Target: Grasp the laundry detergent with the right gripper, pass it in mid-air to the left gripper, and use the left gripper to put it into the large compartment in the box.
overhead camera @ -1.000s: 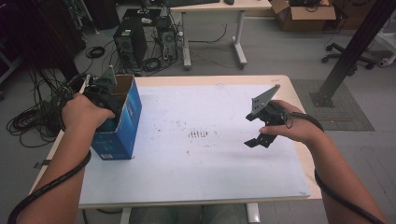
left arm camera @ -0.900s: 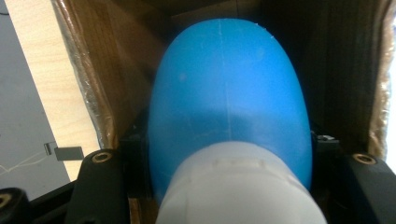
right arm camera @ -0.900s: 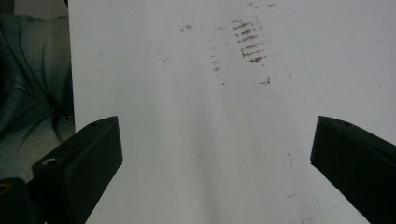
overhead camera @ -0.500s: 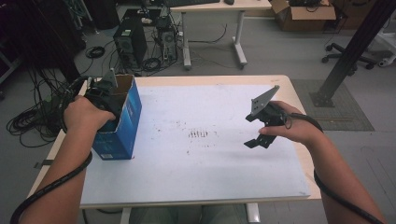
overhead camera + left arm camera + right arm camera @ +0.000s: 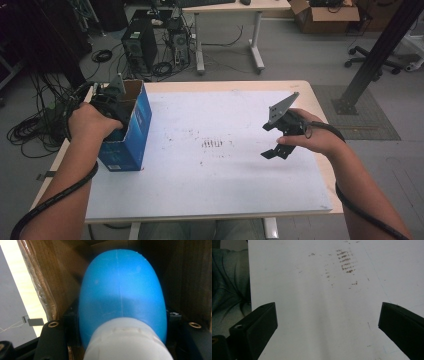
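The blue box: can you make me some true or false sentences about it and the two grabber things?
1. The left gripper reaches into the open blue box. True.
2. The left gripper's jaws are shut on a blue and white object. True.
3. The right gripper holds a red ball. False: its jaws stand wide apart with nothing between them.
4. The blue box stands on the floor. False: it stands on the white table, near its left edge.
5. The right gripper hangs over the table. True.
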Demonstrator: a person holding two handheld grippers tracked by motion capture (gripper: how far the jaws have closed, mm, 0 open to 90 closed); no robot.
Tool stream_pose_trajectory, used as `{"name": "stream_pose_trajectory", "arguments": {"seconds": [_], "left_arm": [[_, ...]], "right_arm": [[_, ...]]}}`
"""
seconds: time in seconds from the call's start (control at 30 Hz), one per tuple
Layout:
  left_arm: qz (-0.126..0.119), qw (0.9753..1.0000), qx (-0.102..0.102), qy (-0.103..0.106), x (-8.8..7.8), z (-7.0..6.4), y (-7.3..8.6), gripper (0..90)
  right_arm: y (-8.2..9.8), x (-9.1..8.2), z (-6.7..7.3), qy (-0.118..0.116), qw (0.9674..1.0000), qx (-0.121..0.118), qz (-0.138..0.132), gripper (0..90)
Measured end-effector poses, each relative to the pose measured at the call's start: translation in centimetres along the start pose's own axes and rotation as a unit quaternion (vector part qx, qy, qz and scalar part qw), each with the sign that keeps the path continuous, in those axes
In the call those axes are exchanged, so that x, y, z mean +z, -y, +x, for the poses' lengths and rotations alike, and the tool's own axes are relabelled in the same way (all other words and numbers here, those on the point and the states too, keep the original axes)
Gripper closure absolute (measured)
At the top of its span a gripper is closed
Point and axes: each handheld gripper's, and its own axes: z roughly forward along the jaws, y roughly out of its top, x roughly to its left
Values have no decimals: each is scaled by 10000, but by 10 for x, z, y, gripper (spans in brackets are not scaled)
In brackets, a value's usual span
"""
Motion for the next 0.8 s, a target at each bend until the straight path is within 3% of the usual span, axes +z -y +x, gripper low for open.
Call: {"name": "stream_pose_trajectory", "arguments": {"seconds": [0.5, 0.8], "left_arm": [[21, 10000, 53, 3, -1, -2, 0, 318], [29, 9999, 97, -109, -5, -4, 0, 318]], "right_arm": [[4, 1, 0, 14, 10000, 42, -17, 22], [6, -1, 1, 26, 10000, 46, -49, 22]]}}
